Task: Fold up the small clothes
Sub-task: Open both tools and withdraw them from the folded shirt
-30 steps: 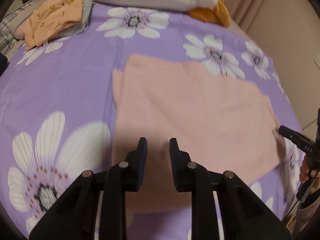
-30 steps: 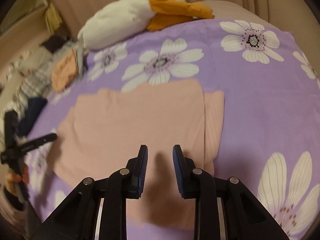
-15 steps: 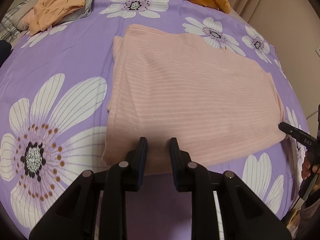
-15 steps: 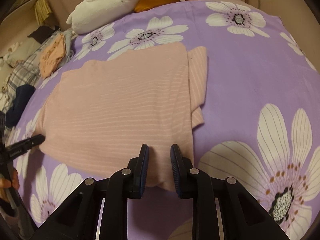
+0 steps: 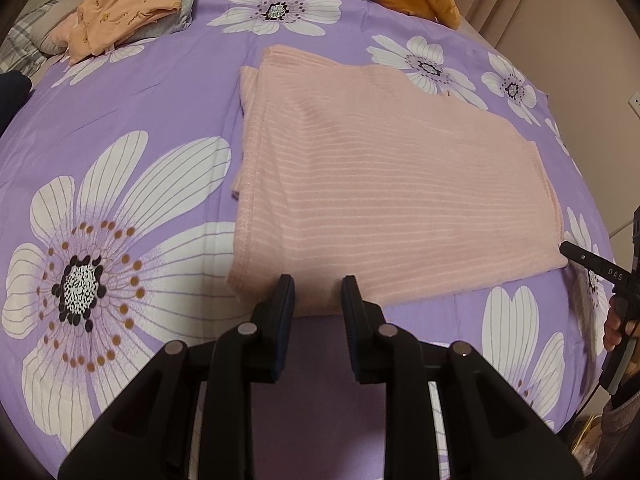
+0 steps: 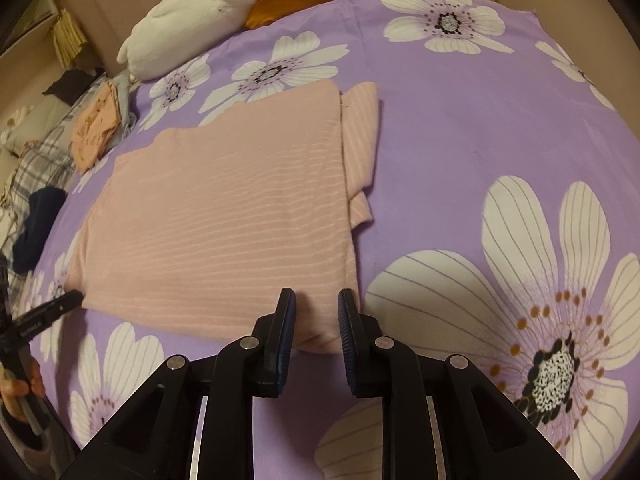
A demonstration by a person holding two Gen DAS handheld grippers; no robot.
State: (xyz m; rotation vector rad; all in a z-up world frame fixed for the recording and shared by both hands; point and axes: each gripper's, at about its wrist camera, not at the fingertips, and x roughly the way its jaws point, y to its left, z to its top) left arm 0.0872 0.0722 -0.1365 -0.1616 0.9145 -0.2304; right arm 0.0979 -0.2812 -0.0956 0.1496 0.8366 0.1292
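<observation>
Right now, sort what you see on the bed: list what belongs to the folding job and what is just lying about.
Part of the job:
- pink ribbed garment, partly folded
- left gripper at its near edge
- right gripper, jaws closing, at its near edge

Lying about:
- orange printed clothes
- white and orange plush toy
- plaid cloth
- dark blue item
- purple flowered bedsheet

Purple bedsheet with large white daisy print covers bed. White plush toy with orange parts at bed's far edge, lying on its side. Orange printed garment on grey cloth at bed's far-left corner, partly overhanging sheet edge. Plaid fabric beyond bed's left edge. Dark navy item on plaid fabric, near left edge. Beige curtain behind bed's far-right corner. Wall socket on right wall; detail too small to resolve.
</observation>
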